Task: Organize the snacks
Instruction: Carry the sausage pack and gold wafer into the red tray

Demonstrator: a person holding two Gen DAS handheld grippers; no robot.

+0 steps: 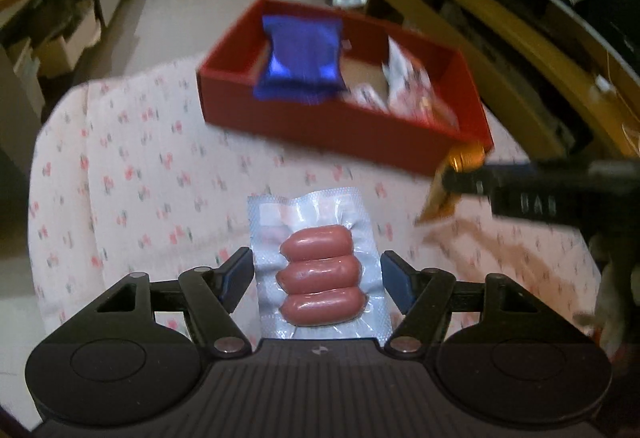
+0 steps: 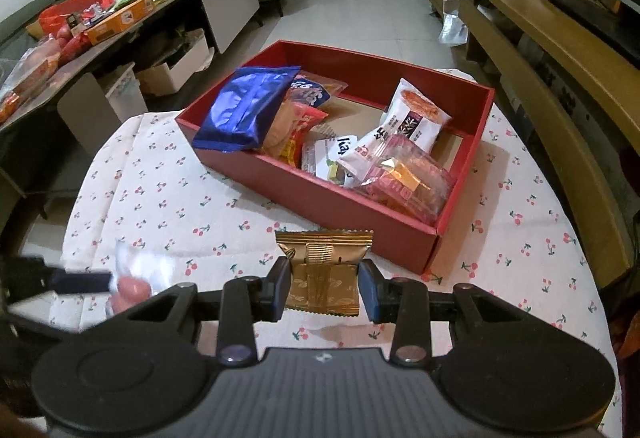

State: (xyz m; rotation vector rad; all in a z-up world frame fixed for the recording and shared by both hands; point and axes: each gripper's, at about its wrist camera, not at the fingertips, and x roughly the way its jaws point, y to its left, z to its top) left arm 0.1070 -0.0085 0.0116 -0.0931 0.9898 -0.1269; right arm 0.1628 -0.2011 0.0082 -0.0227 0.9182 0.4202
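On my left wrist view, the left gripper (image 1: 318,280) has its jaws spread wide on either side of a clear vacuum pack of three sausages (image 1: 320,276); the fingers (image 1: 236,274) stand just off the pack's edges, and I cannot tell whether the pack lies on the cherry-print tablecloth (image 1: 140,177) or is lifted. Beyond it sits the red cardboard box (image 1: 328,129) on the round surface, with a shiny blue snack bag (image 1: 302,57) leaning over its left wall.

On my right wrist view, the right gripper (image 2: 323,288) has its jaws partly closed on a gold foil snack packet (image 2: 324,270), one finger pressed to each side, the packet's top edge just short of the box's near wall (image 2: 340,213). Inside the box I see the blue bag, a white cracker packet (image 2: 416,117) and a pink-wrapped packet (image 2: 408,177) among other snacks. A cluttered side table (image 2: 120,17) stands far left.
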